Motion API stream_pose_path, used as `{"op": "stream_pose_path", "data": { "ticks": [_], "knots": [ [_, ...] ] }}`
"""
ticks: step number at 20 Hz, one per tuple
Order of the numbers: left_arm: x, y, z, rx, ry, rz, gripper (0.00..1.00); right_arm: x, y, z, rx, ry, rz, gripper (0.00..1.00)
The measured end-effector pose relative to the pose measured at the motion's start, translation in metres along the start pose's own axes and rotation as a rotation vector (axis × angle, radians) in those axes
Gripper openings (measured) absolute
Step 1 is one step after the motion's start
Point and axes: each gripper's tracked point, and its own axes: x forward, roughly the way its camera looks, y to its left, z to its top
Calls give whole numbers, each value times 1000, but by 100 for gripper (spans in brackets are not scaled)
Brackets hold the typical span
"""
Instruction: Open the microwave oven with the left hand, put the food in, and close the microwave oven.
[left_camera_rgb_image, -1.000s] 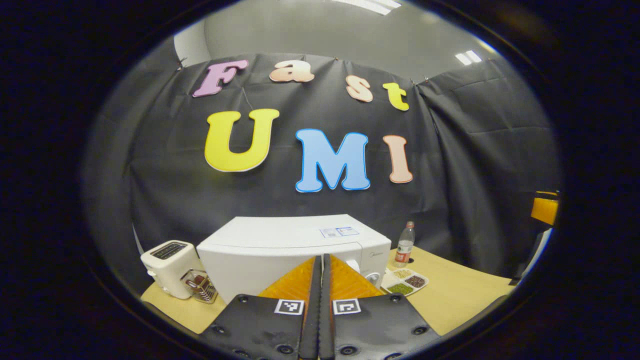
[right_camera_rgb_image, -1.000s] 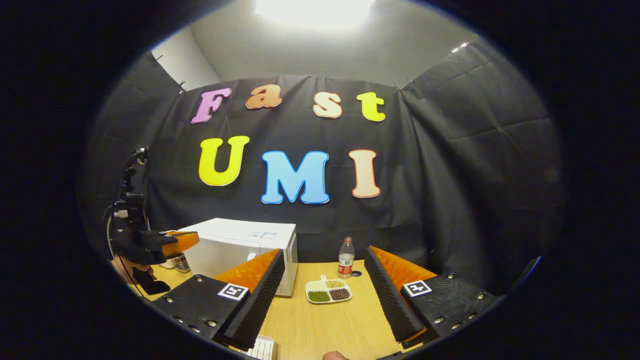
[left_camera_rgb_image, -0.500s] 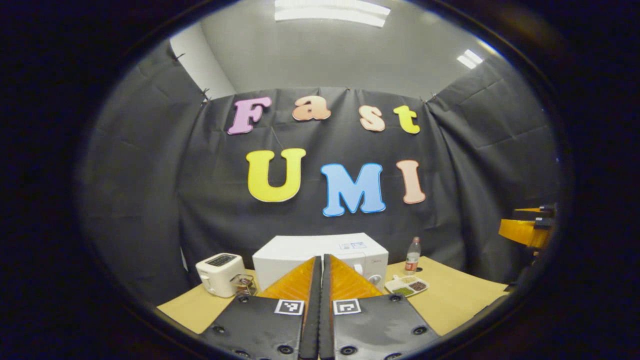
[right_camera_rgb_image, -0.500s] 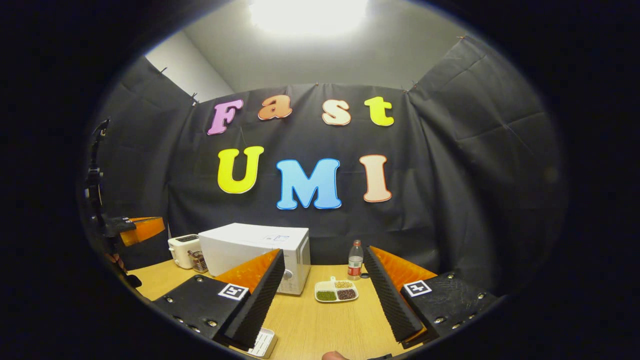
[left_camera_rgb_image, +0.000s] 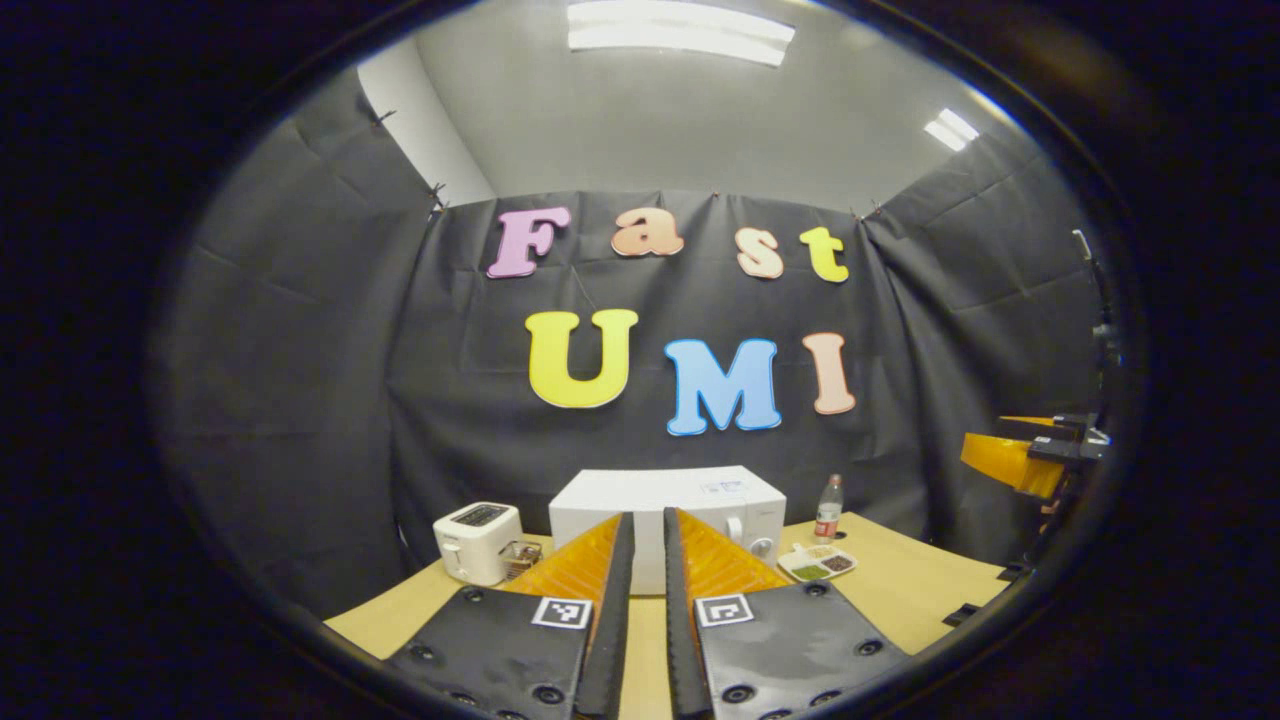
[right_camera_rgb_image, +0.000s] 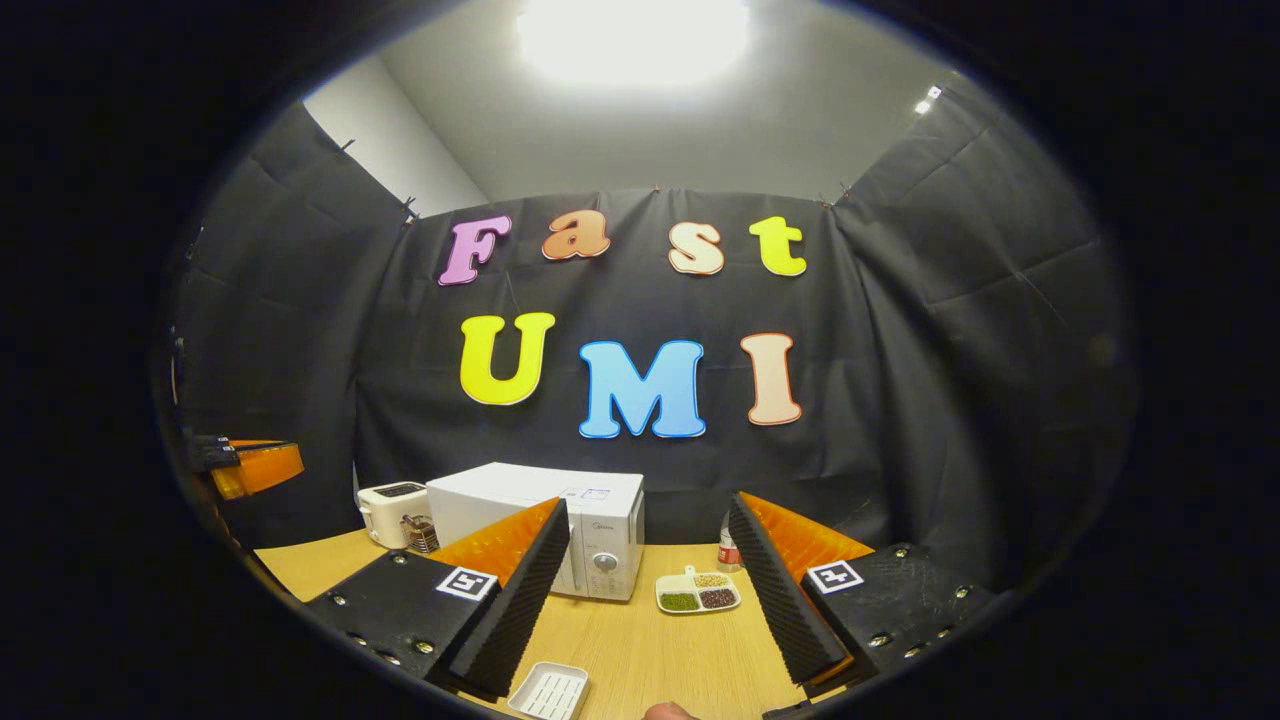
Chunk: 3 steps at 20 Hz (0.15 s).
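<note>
Since the earlier frames the left gripper (left_camera_rgb_image: 640, 600) has been drawn back from the closed microwave oven (left_camera_rgb_image: 668, 500) and its fingers parted slightly, while the right gripper (right_camera_rgb_image: 645, 590) is held wide apart and empty, the food tray (right_camera_rgb_image: 698, 592) resting on the table (right_camera_rgb_image: 640, 650) just right of the oven.

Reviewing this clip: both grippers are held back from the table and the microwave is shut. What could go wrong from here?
1. The left gripper has only a narrow gap between its fingers, so it may need to open wider to catch the microwave door.
2. The food tray sits close beside the microwave's control side, next to a bottle; a reach by the open right gripper could knock the bottle over.
</note>
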Motion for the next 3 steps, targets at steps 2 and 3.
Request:
{"op": "stream_pose_path", "data": {
  "ticks": [2,3],
  "knots": [
    [-9,10,3,4,-13,14,40,-5,9,3,-8,-5,-3,97],
    [-12,17,5,2,-14,22,40,-7,13,4,-12,-9,-4,97]
  ]
}}
